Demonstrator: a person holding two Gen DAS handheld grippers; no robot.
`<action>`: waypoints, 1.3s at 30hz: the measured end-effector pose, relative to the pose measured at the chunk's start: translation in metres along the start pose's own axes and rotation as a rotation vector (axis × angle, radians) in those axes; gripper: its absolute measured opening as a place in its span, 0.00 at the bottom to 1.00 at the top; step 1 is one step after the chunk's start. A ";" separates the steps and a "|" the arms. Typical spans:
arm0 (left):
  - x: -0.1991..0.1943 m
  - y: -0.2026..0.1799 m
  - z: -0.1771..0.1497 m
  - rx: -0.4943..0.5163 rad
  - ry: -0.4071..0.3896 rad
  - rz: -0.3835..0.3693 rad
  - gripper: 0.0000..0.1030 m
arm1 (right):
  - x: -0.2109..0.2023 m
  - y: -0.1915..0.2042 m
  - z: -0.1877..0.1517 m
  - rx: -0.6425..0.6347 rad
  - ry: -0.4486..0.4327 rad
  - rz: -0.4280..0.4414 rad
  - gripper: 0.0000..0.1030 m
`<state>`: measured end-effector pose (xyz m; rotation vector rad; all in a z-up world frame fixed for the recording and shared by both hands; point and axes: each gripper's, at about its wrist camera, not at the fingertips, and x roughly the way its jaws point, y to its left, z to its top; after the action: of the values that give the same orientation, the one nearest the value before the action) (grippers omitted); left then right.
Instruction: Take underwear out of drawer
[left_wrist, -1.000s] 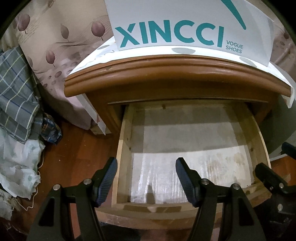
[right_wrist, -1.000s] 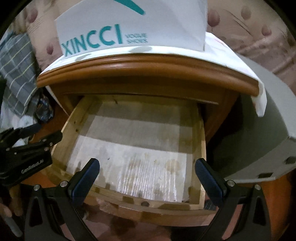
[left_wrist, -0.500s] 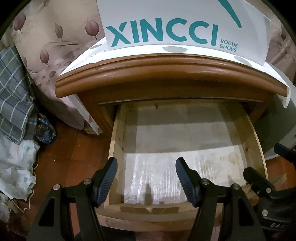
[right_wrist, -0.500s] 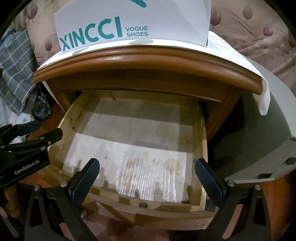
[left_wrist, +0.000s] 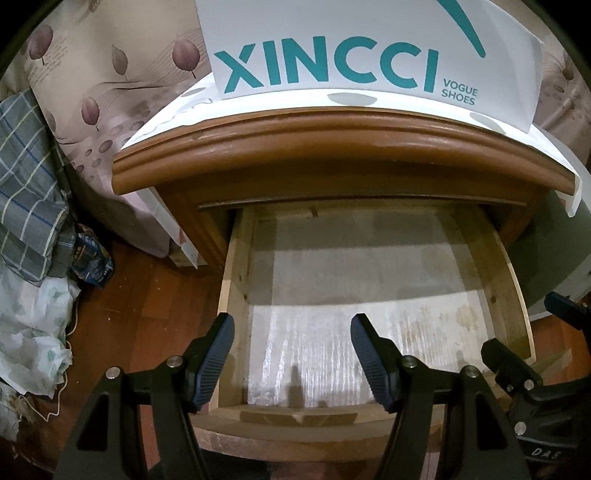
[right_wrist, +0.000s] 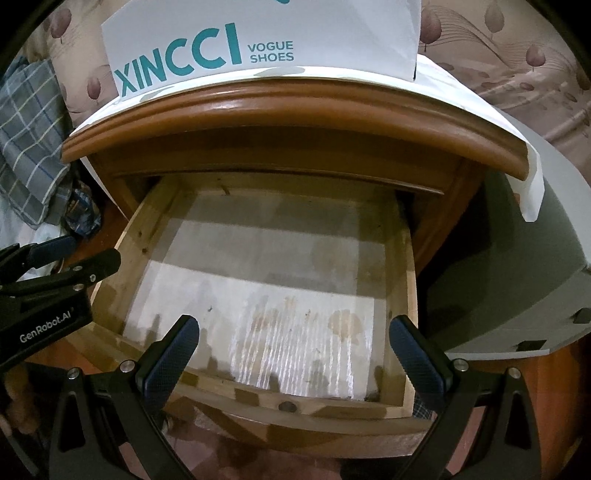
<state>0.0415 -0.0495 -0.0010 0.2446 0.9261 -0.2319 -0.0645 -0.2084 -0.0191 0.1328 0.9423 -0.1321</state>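
Hovering left gripper (left_wrist: 291, 347) – right gripper (right_wrist: 293, 347), both spread, over drawer (right_wrist: 406, 266)

A wooden nightstand (left_wrist: 343, 147) stands on a reddish wood floor (left_wrist: 147, 295) with its drawer (right_wrist: 269, 280) pulled out, a white shoe box (left_wrist: 369, 48) sits on its paper-covered top, and crumpled cloth (left_wrist: 33, 325) lies on the floor beside it.

One drawer (left_wrist: 236, 295), one nightstand (left_wrist: 332, 147), one shoebox (left_wrist: 369, 48), two tongs (left_wrist: 291, 354)
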 end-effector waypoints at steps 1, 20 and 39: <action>0.000 0.000 0.000 0.001 -0.001 0.001 0.65 | 0.000 0.000 0.000 0.001 0.002 0.003 0.99; 0.002 -0.001 -0.001 0.009 0.008 0.003 0.65 | 0.004 0.001 0.000 0.009 0.024 0.012 0.99; 0.003 0.001 -0.001 0.011 0.014 0.014 0.65 | 0.005 0.003 -0.001 -0.007 0.031 0.011 0.99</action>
<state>0.0429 -0.0486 -0.0044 0.2630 0.9368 -0.2225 -0.0614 -0.2054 -0.0236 0.1343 0.9725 -0.1167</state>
